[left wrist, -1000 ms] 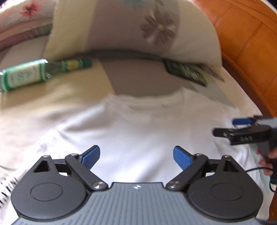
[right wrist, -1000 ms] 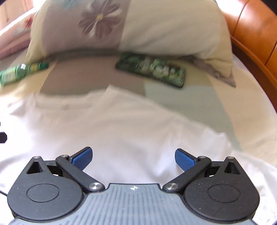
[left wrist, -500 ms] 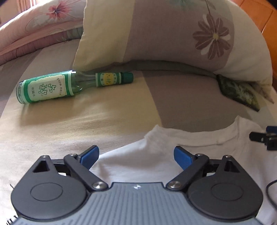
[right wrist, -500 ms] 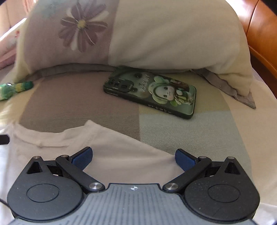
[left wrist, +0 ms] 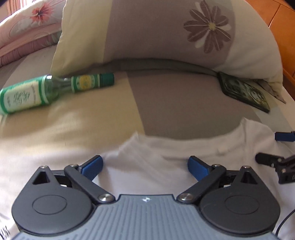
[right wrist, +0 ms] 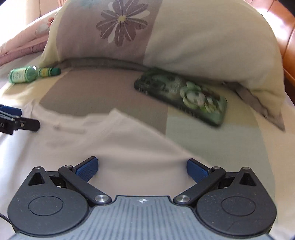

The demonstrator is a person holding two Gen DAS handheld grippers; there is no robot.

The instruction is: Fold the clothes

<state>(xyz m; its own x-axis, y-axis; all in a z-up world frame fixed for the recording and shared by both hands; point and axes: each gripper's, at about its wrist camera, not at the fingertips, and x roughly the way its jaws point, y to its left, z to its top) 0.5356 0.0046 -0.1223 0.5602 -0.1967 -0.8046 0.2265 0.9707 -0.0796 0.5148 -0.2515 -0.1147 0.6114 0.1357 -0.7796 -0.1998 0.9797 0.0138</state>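
A white T-shirt (left wrist: 147,162) lies flat on the bed with its neckline toward the pillow, and shows again in the right wrist view (right wrist: 129,144). My left gripper (left wrist: 145,166) hovers over the collar's left shoulder; its jaws are opening wide and only flat fabric lies below them. Over the shirt's right shoulder my right gripper (right wrist: 142,168) stands open, gripping nothing. The right gripper's fingertips (left wrist: 284,136) show at the right edge of the left wrist view. The left gripper's fingertips (right wrist: 11,110) show at the left edge of the right wrist view.
A big pillow (left wrist: 166,33) with a flower print leans behind the shirt. A green glass bottle (left wrist: 46,92) lies on the bedsheet at the left. A phone in a green case (right wrist: 182,96) lies under the pillow's right corner. A wooden headboard (left wrist: 276,14) rises at the right.
Both grippers have moved from over the shirt's chest toward the collar. The bottle, phone and pillow now loom larger. The shirt has not moved.
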